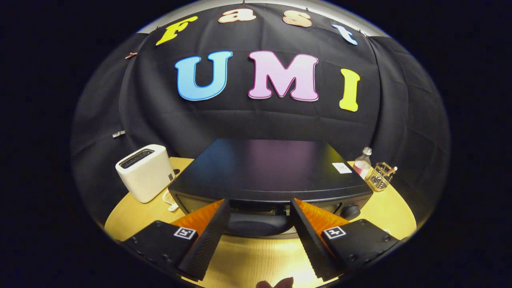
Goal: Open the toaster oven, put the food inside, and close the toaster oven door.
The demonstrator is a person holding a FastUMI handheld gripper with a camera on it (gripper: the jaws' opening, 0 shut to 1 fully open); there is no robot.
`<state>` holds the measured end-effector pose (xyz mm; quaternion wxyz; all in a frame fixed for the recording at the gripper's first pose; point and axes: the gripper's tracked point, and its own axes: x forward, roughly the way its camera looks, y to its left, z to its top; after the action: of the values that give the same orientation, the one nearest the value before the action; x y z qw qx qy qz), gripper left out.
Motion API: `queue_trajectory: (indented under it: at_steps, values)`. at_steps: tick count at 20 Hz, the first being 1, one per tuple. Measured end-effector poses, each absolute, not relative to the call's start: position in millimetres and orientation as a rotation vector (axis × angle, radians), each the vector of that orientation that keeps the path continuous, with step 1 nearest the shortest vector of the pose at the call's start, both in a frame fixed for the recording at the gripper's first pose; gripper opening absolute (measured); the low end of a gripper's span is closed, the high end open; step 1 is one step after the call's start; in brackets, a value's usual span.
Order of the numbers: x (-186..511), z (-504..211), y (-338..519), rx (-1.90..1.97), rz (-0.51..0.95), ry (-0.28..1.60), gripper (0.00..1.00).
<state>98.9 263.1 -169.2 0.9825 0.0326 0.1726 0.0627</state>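
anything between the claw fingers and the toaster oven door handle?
No. In the gripper view, the open claw has the black toaster oven's dark rounded door handle between its fingers, unpressed, above bare yellow wooden table.

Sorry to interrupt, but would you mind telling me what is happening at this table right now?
A person is holding an open claw up to the front of a black toaster oven on a round wooden table. Its fingers straddle the oven's dark door handle without pressing on it, and the door looks shut. A white slot toaster, a small clear bottle and a wire basket stand beside the oven.
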Motion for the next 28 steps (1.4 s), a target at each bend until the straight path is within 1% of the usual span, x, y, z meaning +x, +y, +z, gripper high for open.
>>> queue_trajectory:
  at_steps: [2, 7, 15, 23, 28]
  values:
    - [97, -176, 260, 0.080, 0.089, 0.370, 0.98]
    - [92, -180, 259, 0.066, 0.077, 0.392, 0.99]
    - [33, -204, 257, 0.077, 0.080, 0.438, 0.99]
    - [-10, -245, 257, 0.061, 0.089, 0.548, 0.99]
    - [-28, -282, 259, 0.109, 0.101, 0.677, 1.00]
